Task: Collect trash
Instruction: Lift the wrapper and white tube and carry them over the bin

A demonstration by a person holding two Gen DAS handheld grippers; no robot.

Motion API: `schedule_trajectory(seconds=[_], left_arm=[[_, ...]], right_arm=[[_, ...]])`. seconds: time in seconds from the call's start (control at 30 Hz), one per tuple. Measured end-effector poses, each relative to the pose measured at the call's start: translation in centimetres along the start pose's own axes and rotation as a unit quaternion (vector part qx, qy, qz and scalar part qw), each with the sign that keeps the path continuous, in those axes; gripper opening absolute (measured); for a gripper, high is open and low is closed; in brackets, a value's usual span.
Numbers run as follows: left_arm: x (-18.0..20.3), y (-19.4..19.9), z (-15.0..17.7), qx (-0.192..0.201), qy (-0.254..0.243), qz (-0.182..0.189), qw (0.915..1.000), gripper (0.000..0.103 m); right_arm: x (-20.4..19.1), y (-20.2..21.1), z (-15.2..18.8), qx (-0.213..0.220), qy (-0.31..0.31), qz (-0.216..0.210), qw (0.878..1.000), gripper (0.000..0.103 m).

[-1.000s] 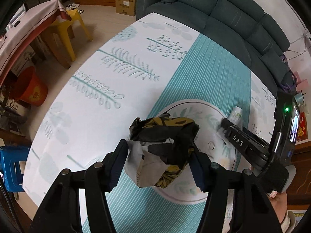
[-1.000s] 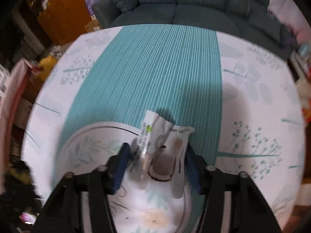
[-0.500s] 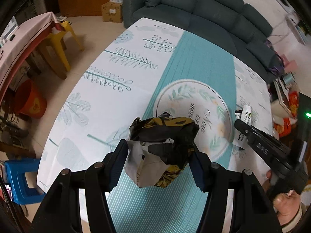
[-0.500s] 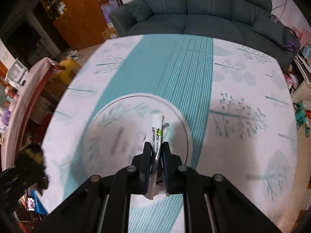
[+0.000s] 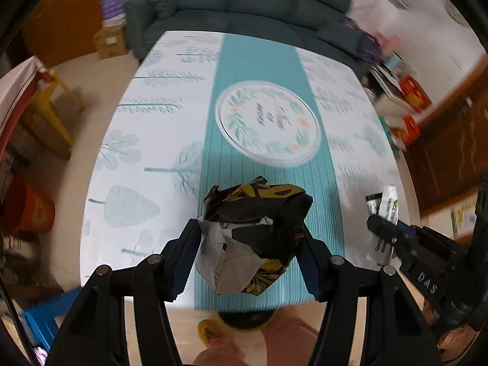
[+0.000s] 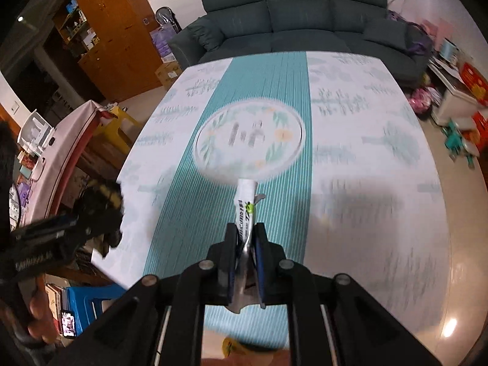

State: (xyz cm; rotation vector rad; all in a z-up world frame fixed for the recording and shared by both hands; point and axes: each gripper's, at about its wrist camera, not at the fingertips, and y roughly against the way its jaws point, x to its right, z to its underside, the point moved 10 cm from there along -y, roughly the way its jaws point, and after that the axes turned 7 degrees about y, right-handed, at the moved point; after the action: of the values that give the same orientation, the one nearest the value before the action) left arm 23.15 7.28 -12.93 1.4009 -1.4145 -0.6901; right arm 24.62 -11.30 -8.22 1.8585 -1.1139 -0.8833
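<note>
My left gripper (image 5: 250,238) is shut on a crumpled black, yellow and white wrapper (image 5: 253,231), held above the near edge of the table (image 5: 146,140). My right gripper (image 6: 245,238) is shut on a flat white wrapper with dark print (image 6: 245,201), also above the near end of the table (image 6: 381,183). The right gripper (image 5: 387,231) with its white wrapper (image 5: 385,207) shows at the right of the left wrist view. The left gripper and its dark wrapper (image 6: 100,204) show blurred at the left of the right wrist view.
The tablecloth has a teal stripe and a round floral print (image 5: 268,122). A dark sofa (image 6: 299,24) stands beyond the far end. A yellow stool (image 5: 55,100), a red bucket (image 5: 27,207) and a blue stool (image 6: 88,302) stand to the left.
Both grippers have pulled back and up from the round print toward the near table edge, each carrying its wrapper. The right gripper closed on the white wrapper a second ago.
</note>
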Motion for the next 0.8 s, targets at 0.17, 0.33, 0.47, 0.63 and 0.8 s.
schedule_trajectory(seconds=[0.17,0.33,0.47,0.63,0.8], left_arm=[[0.1,0.2,5.1,-0.021,-0.054,0.019,0.9982,0.059],[-0.1,-0.4,9.9,-0.055,-0.080,0.031,0.9947,0.059],[-0.4,-0.7,12.2,-0.062,-0.090,0.033,0.9935,0.059],[-0.6,-1.7,15.7,-0.063,-0.094,0.019,0.9934,0.059],[-0.7,-5.5,21.3,-0.092,-0.069,0.006,0.9934,0.059]], right_arm=[[-3.2,1.8,6.2,-0.011,-0.003,-0.012,1.000,0.011],[-4.6,1.9,11.2,-0.038,-0.007,-0.024,0.999,0.011],[-4.7,1.3,14.6,-0.063,-0.012,-0.026,0.998,0.011],[-4.5,-0.8,17.9,-0.093,-0.001,-0.041,0.995,0.011],[-4.2,-4.6,22.1,-0.131,0.020,-0.059,0.989,0.011]])
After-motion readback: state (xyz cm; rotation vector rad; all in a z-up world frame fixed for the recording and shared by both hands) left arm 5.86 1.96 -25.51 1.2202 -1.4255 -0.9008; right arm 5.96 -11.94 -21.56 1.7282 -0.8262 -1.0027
